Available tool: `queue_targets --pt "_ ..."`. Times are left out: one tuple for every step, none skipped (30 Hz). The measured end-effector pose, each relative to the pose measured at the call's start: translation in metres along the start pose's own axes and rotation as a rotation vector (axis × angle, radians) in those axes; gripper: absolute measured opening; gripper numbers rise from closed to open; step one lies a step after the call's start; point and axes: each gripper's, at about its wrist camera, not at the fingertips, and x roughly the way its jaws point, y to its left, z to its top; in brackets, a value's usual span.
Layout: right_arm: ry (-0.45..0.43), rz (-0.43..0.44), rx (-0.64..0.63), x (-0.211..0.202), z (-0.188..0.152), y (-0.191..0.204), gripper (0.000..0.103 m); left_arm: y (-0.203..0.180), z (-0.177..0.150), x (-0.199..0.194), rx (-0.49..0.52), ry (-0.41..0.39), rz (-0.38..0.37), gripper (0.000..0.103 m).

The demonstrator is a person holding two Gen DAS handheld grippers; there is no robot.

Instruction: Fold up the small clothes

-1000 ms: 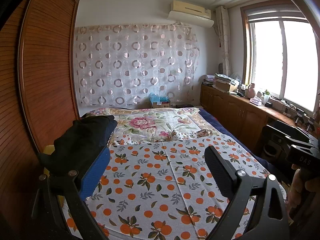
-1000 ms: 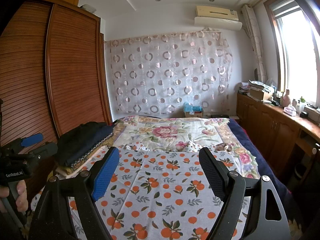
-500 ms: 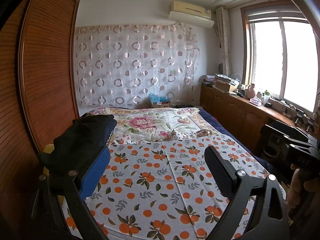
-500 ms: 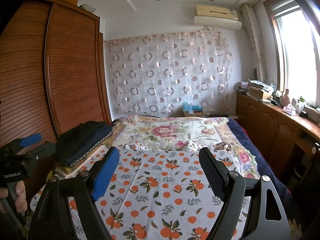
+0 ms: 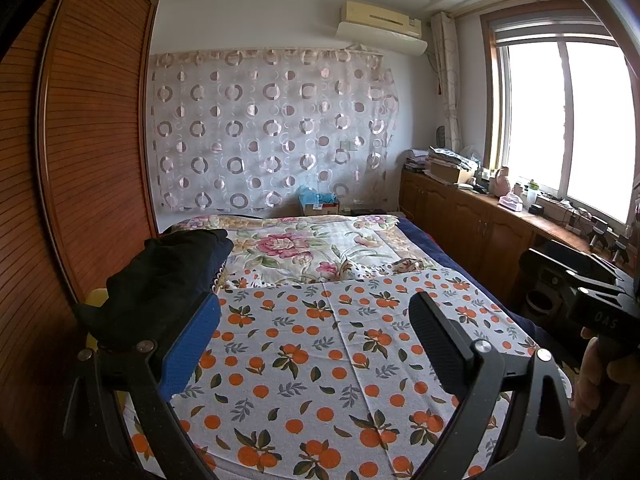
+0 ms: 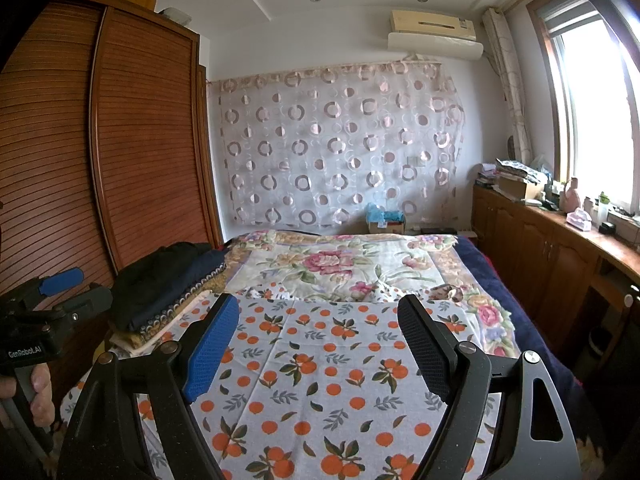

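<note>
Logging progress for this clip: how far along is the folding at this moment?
Done: nothing shows as folded in this run; a stack of dark clothes sits at the bed's left edge, though whether it is finished work I can't tell. In hand: nothing; the left gripper and right gripper hover open above the orange-print cloth, which lies flat. Left: pick a garment and fold it.

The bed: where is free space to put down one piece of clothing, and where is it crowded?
Free: the orange-print sheet, from the near edge up to the floral quilt, and the quilt beyond it. Crowded: the left edge by the wardrobe, where the dark clothes pile sits. The window-side counter is cluttered.
</note>
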Motion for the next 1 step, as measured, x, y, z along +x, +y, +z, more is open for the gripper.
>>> queue_targets --pt "0.001 -0.001 0.0 0.0001 -0.0001 0.0 0.083 0.0001 0.0 0.0001 0.0 0.0 0.0 0.096"
